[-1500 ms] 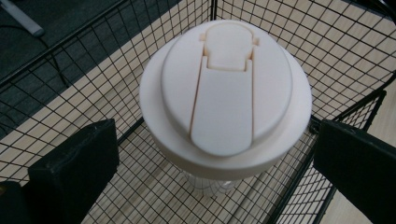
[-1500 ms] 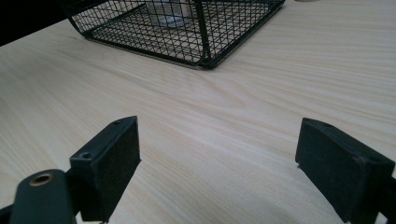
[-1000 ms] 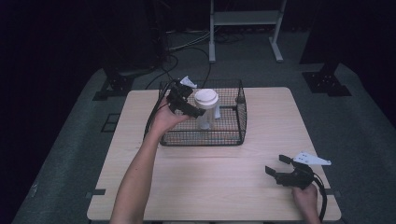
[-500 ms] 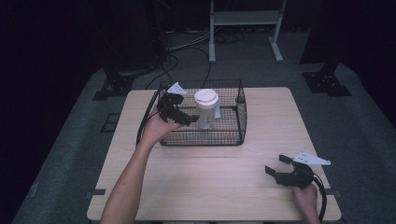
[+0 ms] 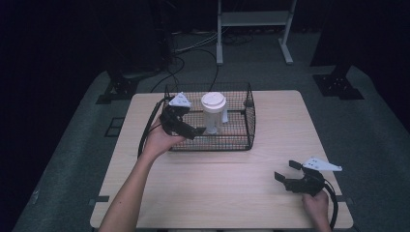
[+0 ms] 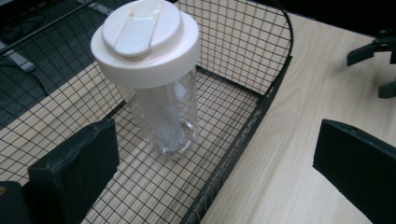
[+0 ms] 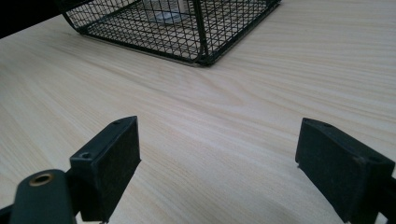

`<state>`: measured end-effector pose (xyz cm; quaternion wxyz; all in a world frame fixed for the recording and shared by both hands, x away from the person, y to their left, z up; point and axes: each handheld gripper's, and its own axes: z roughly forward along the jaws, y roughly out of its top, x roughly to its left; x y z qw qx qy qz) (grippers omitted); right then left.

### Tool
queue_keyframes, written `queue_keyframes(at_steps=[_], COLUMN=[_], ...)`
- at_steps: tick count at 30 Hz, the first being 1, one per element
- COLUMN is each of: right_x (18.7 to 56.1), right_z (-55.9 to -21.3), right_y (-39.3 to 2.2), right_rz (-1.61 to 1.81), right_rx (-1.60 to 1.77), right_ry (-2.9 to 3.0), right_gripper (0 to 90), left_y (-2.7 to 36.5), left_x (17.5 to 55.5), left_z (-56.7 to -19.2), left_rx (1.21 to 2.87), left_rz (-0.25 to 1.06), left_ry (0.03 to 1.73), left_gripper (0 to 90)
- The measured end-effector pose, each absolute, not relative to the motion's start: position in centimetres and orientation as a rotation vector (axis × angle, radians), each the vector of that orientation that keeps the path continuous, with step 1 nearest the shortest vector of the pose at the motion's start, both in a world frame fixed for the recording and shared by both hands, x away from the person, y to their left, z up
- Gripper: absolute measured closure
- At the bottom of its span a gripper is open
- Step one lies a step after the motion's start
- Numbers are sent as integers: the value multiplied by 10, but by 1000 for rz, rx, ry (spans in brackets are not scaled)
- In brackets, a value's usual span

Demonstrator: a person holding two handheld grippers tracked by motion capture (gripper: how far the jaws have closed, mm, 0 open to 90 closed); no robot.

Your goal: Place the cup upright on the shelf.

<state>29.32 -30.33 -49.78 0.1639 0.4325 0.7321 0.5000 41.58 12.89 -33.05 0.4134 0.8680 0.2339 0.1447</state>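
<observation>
The left gripper (image 5: 192, 131) has pulled back from the clear plastic bottle with a wide white lid (image 5: 213, 113) and now hovers at the near left edge of the black wire mesh basket (image 5: 249, 126), jaws spread wide and holding nothing.

The bottle stands upright inside the basket, towards its middle, on the pale wooden table (image 5: 232, 193). In the left gripper view the bottle (image 6: 161, 93) sits ahead, apart from both black jaws, one jaw over the basket floor and the other over the bare table beyond the basket's rim (image 6: 243, 140). The right gripper (image 5: 286, 171) rests low near the table's near right corner, held by the person's right hand (image 5: 316, 205), well apart from the basket. Its jaws are also wide open and empty, with only bare wood between them in the right gripper view.
</observation>
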Motion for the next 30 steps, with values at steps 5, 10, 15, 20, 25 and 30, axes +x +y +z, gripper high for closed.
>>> queue_keyframes(at_steps=[5, 10, 15, 20, 25, 30], right_x=[293, 293, 293, 293, 293, 293], right_z=[-498, -498, -498, -498, -498, -498], right_y=[-303, -303, -303, -302, -302, -301], right_rz=[1420, 1414, 1411, 1404, 1398, 1394], right_rx=[1231, 1231, 1226, 1229, 1229, 1233], right_ry=[2088, 2091, 2089, 2094, 2096, 2097], right_gripper=[129, 129, 129, 129, 129, 129], left_y=[132, 138, 143, 146, 148, 150], left_x=[403, 393, 383, 374, 365, 356], left_z=[-333, -336, -339, -348, -354, -360], left_rx=[2197, 2192, 2187, 2185, 2173, 2172], left_rz=[371, 366, 372, 370, 359, 361], left_ry=[562, 552, 539, 535, 539, 525], left_gripper=[0, 0, 0, 0, 0, 0])
